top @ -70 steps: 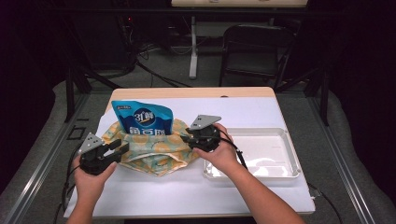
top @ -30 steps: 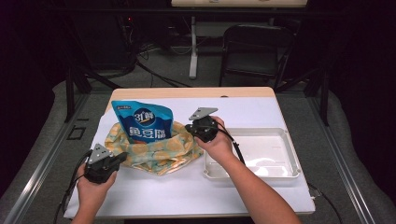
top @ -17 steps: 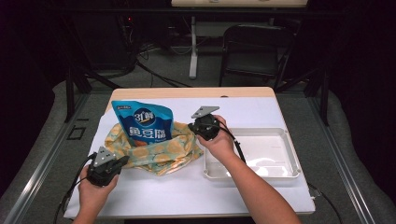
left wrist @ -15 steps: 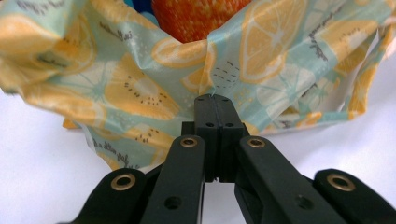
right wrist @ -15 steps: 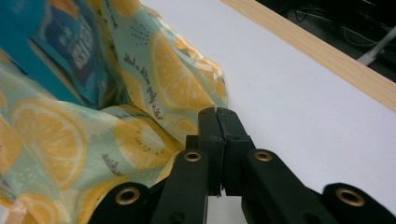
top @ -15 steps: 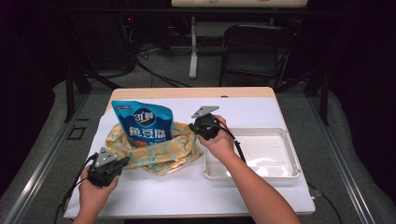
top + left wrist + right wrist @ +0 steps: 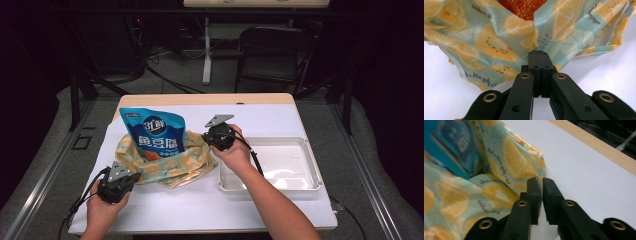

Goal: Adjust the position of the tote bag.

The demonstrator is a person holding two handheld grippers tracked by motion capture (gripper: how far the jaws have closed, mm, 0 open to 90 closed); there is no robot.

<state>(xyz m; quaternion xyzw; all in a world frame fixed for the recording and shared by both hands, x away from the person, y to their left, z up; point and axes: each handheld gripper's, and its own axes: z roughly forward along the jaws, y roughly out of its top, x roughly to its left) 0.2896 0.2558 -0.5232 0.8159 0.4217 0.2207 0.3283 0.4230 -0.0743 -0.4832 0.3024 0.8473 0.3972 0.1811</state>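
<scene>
High view: lemon-print bag (image 7: 170, 162) around the blue pouch (image 7: 155, 135) mid-desk (image 7: 210, 210); left gripper (image 7: 538, 56) clamps its rim; right gripper (image 7: 541, 185), jaws just parting, barely holds the edge – release slowly, keep the left taut

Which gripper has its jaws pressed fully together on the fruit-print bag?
The left gripper, at the fruit-print bag's near-left edge, jaws flush on the fabric. The right gripper shows a narrow gap.

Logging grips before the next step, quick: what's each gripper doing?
Left gripper: shut on the citrus-print bag.
Right gripper: jaws just opening, bag edge between them.
</scene>
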